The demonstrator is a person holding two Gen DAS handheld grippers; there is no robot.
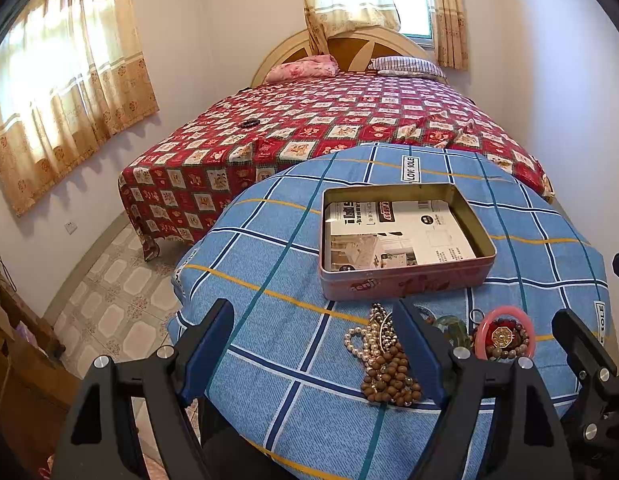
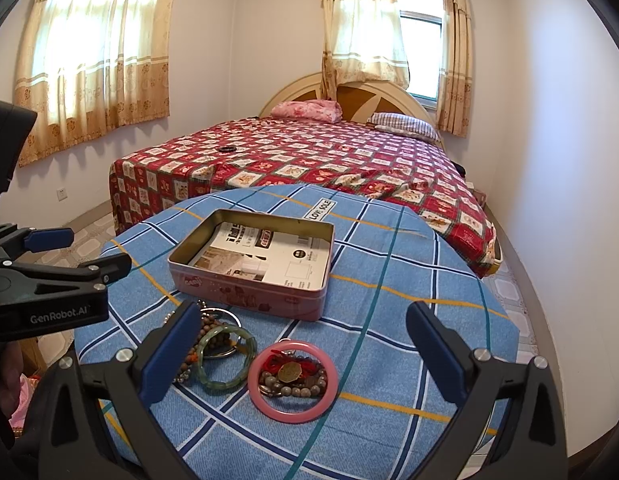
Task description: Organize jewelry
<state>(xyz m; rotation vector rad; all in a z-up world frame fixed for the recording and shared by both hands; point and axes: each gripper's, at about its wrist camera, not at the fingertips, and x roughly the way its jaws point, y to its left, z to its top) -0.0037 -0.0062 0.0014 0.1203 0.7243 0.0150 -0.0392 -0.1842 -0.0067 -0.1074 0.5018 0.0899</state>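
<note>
An open pink tin box [image 1: 405, 278] [image 2: 245, 294] with a printed card inside stands on a round table under a blue checked cloth [image 1: 277, 264] [image 2: 389, 320]. Near the table's front edge lie a pink bangle [image 1: 506, 314] [image 2: 292, 411] around dark beads and a gold pendant, a green bangle [image 2: 225, 380], brown wooden beads [image 1: 389, 380] and a pearl strand [image 1: 359, 340]. My left gripper [image 1: 313, 344] is open, hovering just left of the beads. Over the pink bangle hovers my right gripper [image 2: 305, 352], open too. Nothing is held.
Behind the table is a bed with a red patterned cover [image 1: 309, 120] [image 2: 309, 156] and a small dark ring [image 1: 249, 123] lying on it. Curtained windows are on the left and back walls. Tiled floor [image 1: 121, 280] lies to the left. The left gripper's body [image 2: 49, 280] shows in the right wrist view.
</note>
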